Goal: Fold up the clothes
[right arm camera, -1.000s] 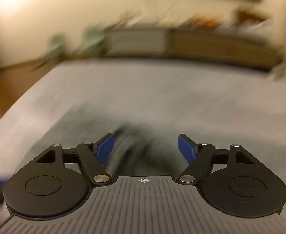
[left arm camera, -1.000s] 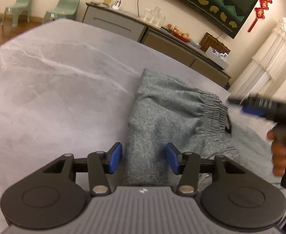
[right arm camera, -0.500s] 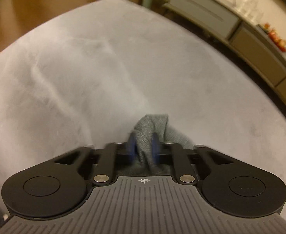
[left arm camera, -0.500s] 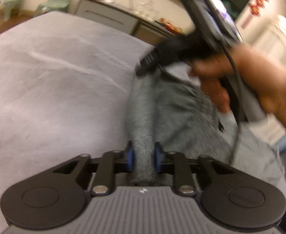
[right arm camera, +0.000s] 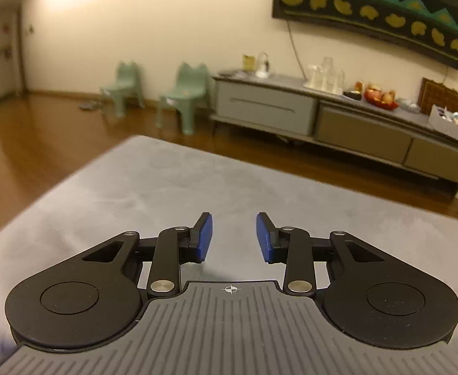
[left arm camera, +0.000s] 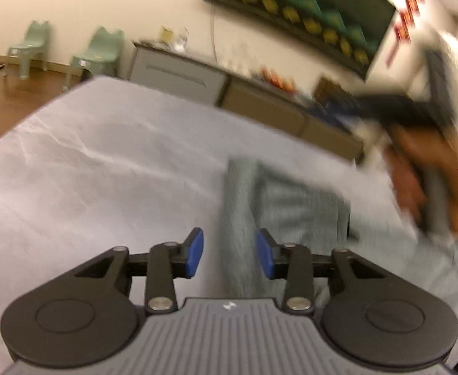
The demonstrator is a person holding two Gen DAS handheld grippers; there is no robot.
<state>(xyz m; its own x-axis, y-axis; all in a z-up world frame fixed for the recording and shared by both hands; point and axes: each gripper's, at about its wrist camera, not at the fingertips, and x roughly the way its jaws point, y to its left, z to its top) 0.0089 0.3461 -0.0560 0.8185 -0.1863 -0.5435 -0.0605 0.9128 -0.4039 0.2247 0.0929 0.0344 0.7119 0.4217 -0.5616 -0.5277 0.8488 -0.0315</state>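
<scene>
A grey knit garment (left arm camera: 278,206) lies folded on the grey table (left arm camera: 104,168) in the left wrist view. My left gripper (left arm camera: 229,254) hangs just above its near edge; the jaws are opening and the cloth shows in the gap, with neither blue pad touching it. A person's hand (left arm camera: 435,184) carries the right gripper's black body, blurred, at the upper right of that view. In the right wrist view my right gripper (right arm camera: 234,237) is opening over the bare table (right arm camera: 172,187) with nothing between the pads. The garment is out of that view.
A long grey sideboard (right arm camera: 338,115) with cups and a fruit bowl stands by the far wall. Two green chairs (right arm camera: 185,97) stand on the wooden floor to its left. The table's far edge (right arm camera: 260,162) runs across the view.
Both grippers closed on the grey garment half a second ago and have since let go. The right gripper lifted away to the right; the left rose a little.
</scene>
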